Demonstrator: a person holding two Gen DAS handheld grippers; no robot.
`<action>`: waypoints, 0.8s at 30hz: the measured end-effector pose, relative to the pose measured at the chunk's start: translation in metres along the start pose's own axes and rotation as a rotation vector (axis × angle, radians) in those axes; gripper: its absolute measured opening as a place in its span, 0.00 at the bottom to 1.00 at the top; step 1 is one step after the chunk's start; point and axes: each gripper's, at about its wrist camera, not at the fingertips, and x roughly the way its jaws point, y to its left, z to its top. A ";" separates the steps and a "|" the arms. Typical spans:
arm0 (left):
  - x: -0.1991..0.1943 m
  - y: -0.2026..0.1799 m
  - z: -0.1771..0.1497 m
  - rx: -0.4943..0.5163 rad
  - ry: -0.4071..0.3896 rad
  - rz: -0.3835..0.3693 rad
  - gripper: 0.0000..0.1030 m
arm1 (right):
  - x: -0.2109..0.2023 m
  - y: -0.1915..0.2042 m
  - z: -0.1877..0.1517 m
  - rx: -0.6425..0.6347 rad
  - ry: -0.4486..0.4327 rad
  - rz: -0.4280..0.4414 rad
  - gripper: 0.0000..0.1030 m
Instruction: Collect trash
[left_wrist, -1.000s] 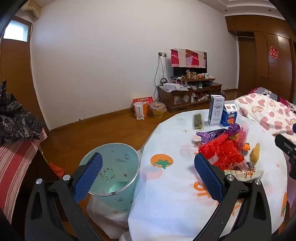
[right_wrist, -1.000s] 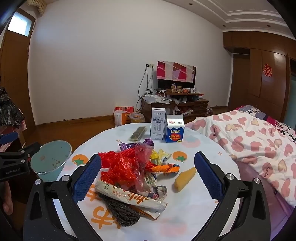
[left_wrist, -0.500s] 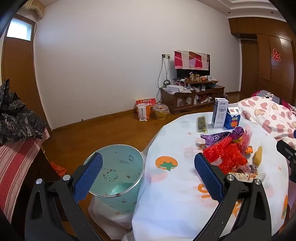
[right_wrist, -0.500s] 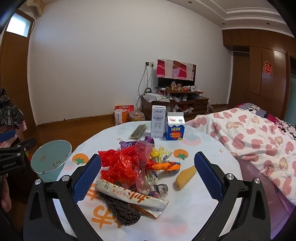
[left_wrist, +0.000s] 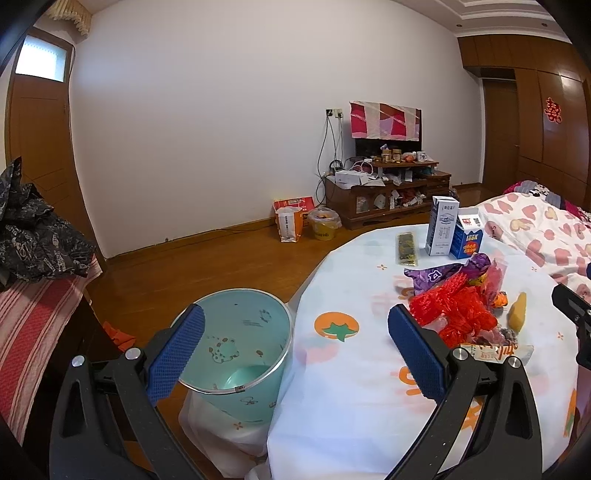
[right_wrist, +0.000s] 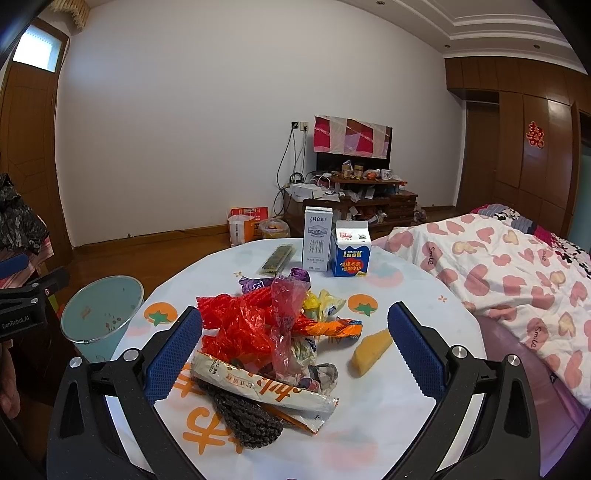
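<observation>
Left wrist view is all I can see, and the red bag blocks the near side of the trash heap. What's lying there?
Observer: A long white snack wrapper lies across the near side, on top of a dark knobbly strip that your view hides.
Operator: Are the right tongs holding anything? I only see their edge.
Observer: No. The right tongs are open, with nothing gripped.
Operator: Anything on the far side of the red bag from me?
Observer: A yellow and white wrapper sits just behind an orange twisted wrapper.
</observation>
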 end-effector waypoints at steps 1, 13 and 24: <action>0.000 0.000 0.000 0.000 0.000 0.000 0.94 | 0.000 0.000 0.000 0.000 0.000 0.000 0.96; 0.001 0.003 0.001 -0.004 -0.002 0.007 0.94 | 0.000 0.001 -0.002 -0.001 0.002 0.001 0.96; 0.001 0.005 0.001 -0.011 -0.004 0.012 0.94 | 0.002 0.002 -0.003 0.000 0.005 0.001 0.96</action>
